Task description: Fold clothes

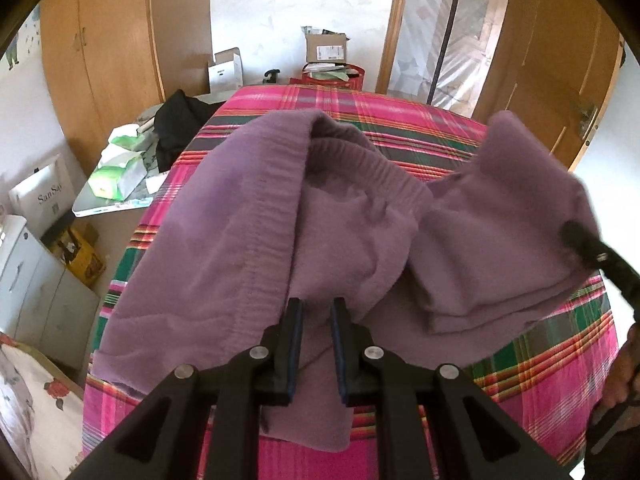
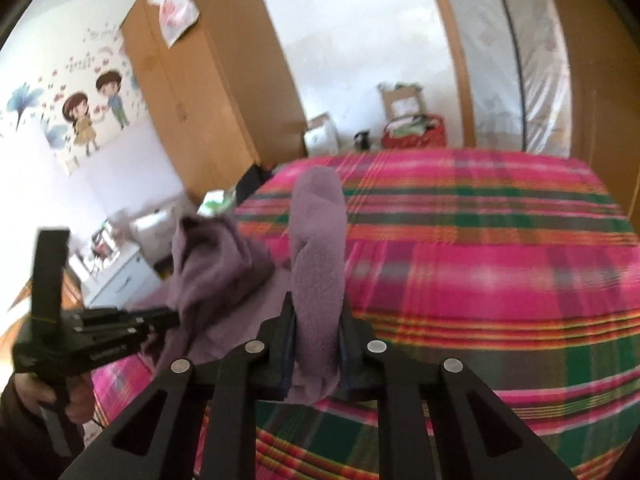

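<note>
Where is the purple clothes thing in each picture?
Left wrist view: purple garment fills the middle, spread on the bed, pinched by the left gripper.
Right wrist view: it stands left of centre, pinched by the right gripper.
Shared landmark: plaid bedcover.

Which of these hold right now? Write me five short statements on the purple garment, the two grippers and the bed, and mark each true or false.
1. The right gripper is shut on the purple garment. True.
2. The garment lies flat and fully folded. False: part of it is lifted off the plaid bedcover and bunched.
3. The left gripper has garment fabric between its fingers. True.
4. The bedcover is plain white. False: it is pink, green and orange plaid.
5. The cardboard box sits on the bed. False: it stands beyond the bed, by the wall.
</note>
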{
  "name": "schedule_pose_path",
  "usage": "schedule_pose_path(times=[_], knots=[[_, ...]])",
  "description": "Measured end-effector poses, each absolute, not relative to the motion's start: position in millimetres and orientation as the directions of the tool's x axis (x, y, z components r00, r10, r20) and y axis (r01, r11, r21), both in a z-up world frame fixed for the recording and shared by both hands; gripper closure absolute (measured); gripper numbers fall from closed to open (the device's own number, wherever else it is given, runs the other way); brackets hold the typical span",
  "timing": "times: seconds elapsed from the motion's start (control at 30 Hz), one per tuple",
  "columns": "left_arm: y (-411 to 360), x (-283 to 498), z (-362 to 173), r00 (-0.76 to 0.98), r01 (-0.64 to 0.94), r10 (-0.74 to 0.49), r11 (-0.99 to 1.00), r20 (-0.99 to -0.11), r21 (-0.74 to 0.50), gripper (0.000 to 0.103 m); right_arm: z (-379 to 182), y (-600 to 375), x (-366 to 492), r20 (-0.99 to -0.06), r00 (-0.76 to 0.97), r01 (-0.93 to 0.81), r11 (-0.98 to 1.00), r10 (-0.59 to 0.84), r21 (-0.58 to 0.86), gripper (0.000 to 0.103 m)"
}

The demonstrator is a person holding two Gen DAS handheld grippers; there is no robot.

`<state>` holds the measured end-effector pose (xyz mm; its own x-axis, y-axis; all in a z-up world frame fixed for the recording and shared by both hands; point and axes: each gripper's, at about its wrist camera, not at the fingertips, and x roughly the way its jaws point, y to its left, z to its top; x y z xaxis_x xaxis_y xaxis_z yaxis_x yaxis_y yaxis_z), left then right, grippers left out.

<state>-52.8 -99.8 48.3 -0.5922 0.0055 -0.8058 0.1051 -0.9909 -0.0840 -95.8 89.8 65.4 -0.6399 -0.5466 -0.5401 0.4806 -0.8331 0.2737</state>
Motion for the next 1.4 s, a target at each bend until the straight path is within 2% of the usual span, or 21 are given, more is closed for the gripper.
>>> schedule_pose_path(times=[0.6,0.9,1.03,1.2,1.27,1.4], knots=[[-98.3,-63.5,38.5,-0.573,0.104,0.054,-0.985,-0.818,-0.139,0.089,73.0,189.5,-75.2,-0.532,-0.763,0.27,-0.928,-0.368,0.256,0.086],[-99.2,-66.5,34.9,-0.563,0.126,0.01,-0.987,-0.826,-0.097,0.089,55.6,216.3,-65.7,-0.578,-0.757,0.196,-0.95,-0.305,0.244,0.086],[-111.2,-68.9,31.8,-0.544,0.155,-0.012,-0.984,-0.839,-0.086,0.089,38.3,211.5,-66.7,-0.629,-0.723,0.198,-0.958,-0.286,0.208,0.086],[-118.5,-67.6,35.1,-0.531,0.138,0.022,-0.984,-0.847,-0.112,0.089,27.8,205.3,-62.9,-0.666,-0.705,0.204,-0.969,-0.244,0.139,0.079],[-108.5,-67.2,42.1,-0.543,0.076,0.023,-0.994,-0.839,-0.076,0.089,30.5,205.1,-59.1,-0.653,-0.728,0.187,-0.977,-0.21,0.106,0.071],[-93.0,-69.8,44.7,-0.532,-0.021,0.042,-0.999,-0.845,-0.036,0.089,36.2,197.4,-48.8,-0.62,-0.761,0.201,-0.978,-0.188,0.05,0.071]])
